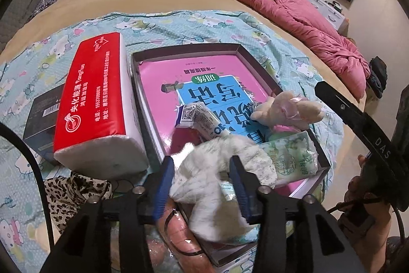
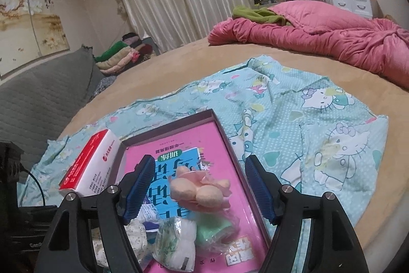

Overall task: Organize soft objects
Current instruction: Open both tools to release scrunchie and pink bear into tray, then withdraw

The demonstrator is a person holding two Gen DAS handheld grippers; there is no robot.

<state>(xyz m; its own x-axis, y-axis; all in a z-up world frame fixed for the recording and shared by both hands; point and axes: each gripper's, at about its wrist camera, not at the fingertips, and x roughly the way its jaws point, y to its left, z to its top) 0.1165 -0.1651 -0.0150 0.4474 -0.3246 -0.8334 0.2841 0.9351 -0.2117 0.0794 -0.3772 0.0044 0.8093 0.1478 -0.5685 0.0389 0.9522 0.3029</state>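
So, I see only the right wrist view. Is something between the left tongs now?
Observer: Yes. A white cloth hangs between the left tongs, over the near end of the tray. I cannot tell if the pads press on it.
Operator: Thank you. And what lies in front of the red tissue pack, on the near side?
Observer: A leopard-print cloth lies on the sheet there, just below the near end of the red tissue pack.
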